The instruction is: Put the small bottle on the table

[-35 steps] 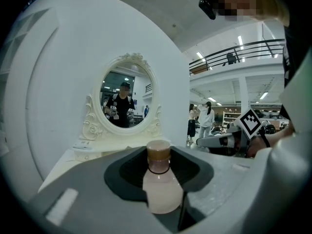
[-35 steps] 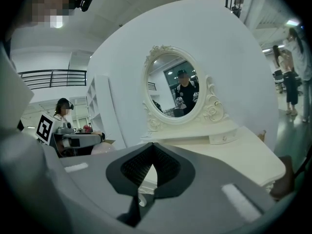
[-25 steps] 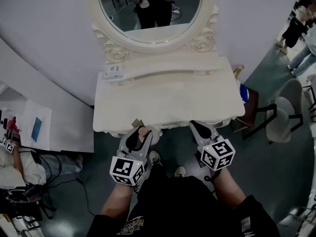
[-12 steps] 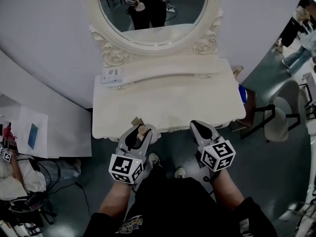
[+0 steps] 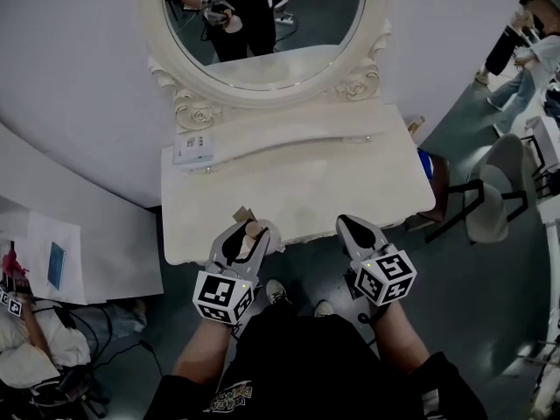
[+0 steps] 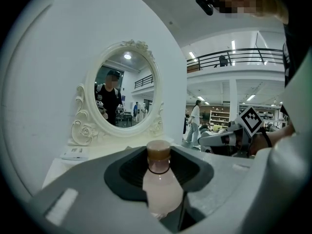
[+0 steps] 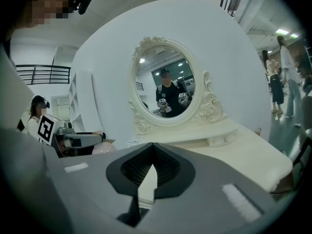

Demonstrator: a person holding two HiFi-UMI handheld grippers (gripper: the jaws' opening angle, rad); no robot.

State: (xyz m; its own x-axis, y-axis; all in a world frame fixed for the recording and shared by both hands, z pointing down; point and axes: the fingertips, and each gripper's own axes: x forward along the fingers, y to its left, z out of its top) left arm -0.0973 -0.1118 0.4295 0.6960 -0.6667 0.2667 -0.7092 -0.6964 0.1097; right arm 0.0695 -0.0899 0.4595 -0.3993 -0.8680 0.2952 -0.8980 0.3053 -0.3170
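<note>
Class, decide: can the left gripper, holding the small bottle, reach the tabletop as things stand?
Probably yes: the left gripper holds the small bottle at the table's front edge, and the surface just ahead lies bare.

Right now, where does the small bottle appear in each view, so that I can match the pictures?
Head view: lower centre-left, the bottle sits in the left gripper at the table edge.
Left gripper view: bottom centre, the bottle stands upright between the jaws.
Right gripper view: a pale pink curve at left, likely the bottle.
Shared landmark: the oval mirror behind the table.
</note>
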